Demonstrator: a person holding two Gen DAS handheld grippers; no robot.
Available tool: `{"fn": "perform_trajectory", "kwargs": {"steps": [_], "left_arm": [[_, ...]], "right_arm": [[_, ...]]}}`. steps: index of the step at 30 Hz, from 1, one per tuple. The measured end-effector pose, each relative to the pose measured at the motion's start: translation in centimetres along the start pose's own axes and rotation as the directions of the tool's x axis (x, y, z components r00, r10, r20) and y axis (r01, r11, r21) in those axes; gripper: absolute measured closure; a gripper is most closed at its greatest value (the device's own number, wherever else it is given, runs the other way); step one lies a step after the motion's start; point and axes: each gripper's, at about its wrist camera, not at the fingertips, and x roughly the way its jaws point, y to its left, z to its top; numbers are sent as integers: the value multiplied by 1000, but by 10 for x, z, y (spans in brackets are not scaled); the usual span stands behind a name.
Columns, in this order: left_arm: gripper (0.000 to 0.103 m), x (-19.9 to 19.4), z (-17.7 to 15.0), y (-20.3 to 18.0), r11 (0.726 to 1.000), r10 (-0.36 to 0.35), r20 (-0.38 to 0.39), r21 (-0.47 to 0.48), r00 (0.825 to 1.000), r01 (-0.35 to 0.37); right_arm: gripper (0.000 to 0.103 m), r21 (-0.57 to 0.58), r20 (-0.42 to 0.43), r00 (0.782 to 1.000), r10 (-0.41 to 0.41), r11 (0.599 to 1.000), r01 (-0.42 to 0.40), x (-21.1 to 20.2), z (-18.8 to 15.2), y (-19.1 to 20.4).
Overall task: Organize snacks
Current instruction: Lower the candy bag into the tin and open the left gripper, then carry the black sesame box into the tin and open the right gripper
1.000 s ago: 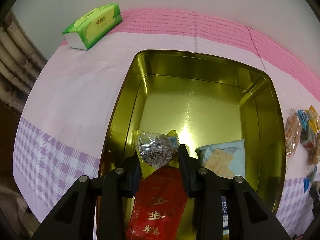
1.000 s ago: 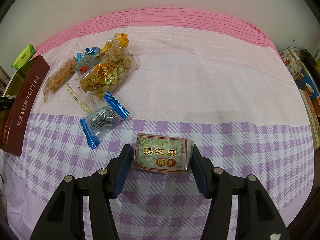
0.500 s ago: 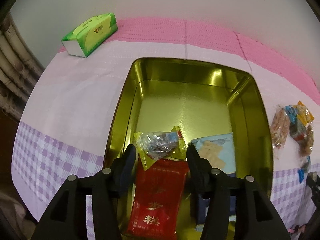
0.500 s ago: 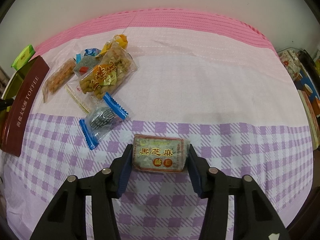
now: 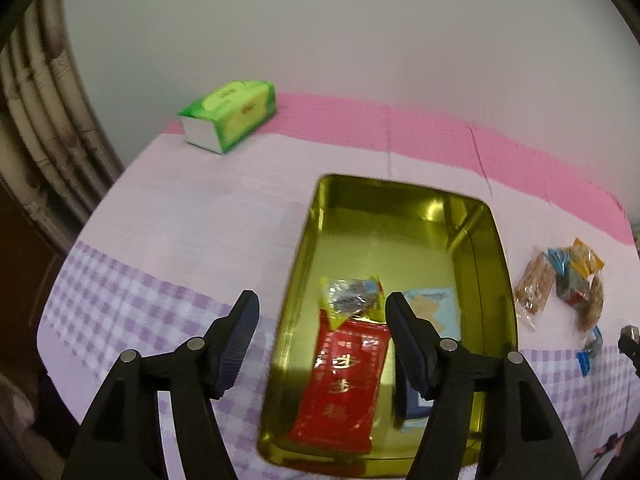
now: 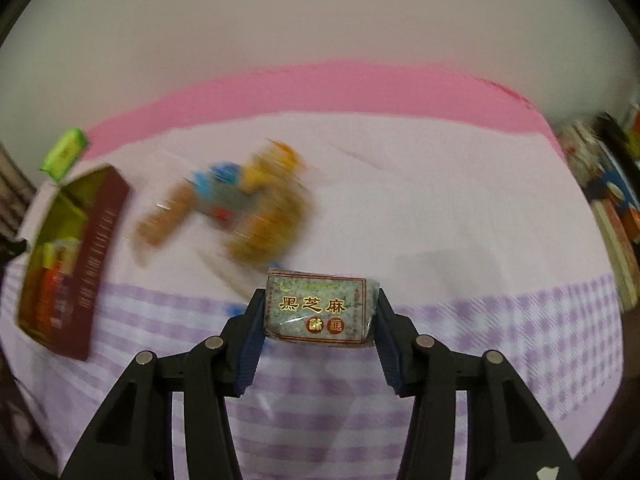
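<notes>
The right gripper (image 6: 318, 312) squeezes a flat, shiny sesame candy pack (image 6: 318, 307) above the checked cloth (image 6: 500, 332). The left gripper (image 5: 320, 312) is wide apart with nothing in it, over the gold metal tin (image 5: 494, 280), where a crinkly red packet (image 5: 346, 372) lies.

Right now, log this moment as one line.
left gripper: open, above gold tin | right gripper: shut on sesame candy pack, lifted | loose snack pile: on tablecloth
</notes>
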Motion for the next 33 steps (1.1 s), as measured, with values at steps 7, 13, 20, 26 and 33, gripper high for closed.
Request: {"fn": "perform_trajectory", "kwargs": {"steps": [7, 13, 20, 26, 33], "left_arm": [[32, -12, -5, 34, 996, 28, 4, -81, 1000, -27], [32, -17, -20, 67, 984, 51, -29, -172, 998, -55], [31, -11, -28, 86, 968, 58, -68, -240, 996, -72], [31, -5, -31, 92, 956, 38, -103, -286, 994, -66], [31, -5, -31, 89, 958, 40, -102, -279, 994, -68]], "right_arm": [[56, -180, -8, 983, 182, 967, -181, -10, 26, 95], [56, -302, -77, 952, 295, 903, -304, -4, 26, 176], [56, -386, -149, 945, 290, 863, -326, 16, 14, 228], [56, -407, -189, 946, 263, 856, -319, 33, 1, 247], [55, -422, -203, 945, 258, 847, -322, 37, -3, 253]]}}
